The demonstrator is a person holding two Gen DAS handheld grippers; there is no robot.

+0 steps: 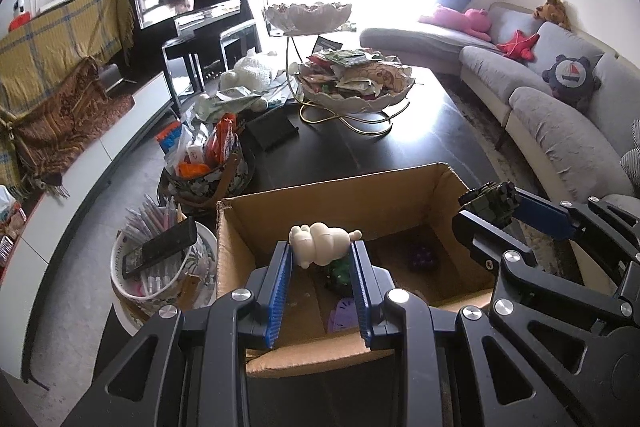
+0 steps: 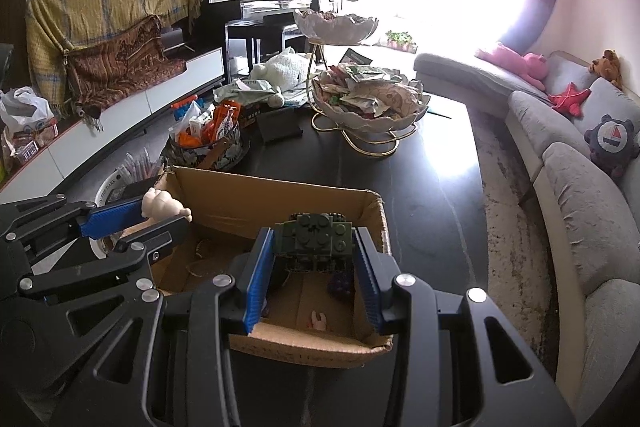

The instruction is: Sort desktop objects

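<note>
Cardboard box point(image 1: 400, 203) sits under both grippers: left gripper point(image 1: 320, 251) clamps white figurine point(image 1: 320, 241), right gripper point(image 2: 314, 247) clamps green brick tank point(image 2: 314, 237); box contents partly hidden.

Home living room: sofa point(image 1: 560, 99), piano point(image 1: 188, 7).

A cream-white rounded figurine point(image 1: 320, 242) lies on its side, pinched between the blue pads of the left hand-held gripper point(image 1: 320, 259) above the open cardboard box point(image 1: 256, 227), which sits at the near edge of the dark surface point(image 1: 400, 143). A dark green block-built tank point(image 2: 314, 237), studs up, is clamped in the right hand-held gripper point(image 2: 314, 259) over the same box. On the box floor lie a purple knobbly toy point(image 1: 422, 257), a green toy point(image 1: 340, 269) and a flat lilac piece point(image 1: 344, 315).
</note>
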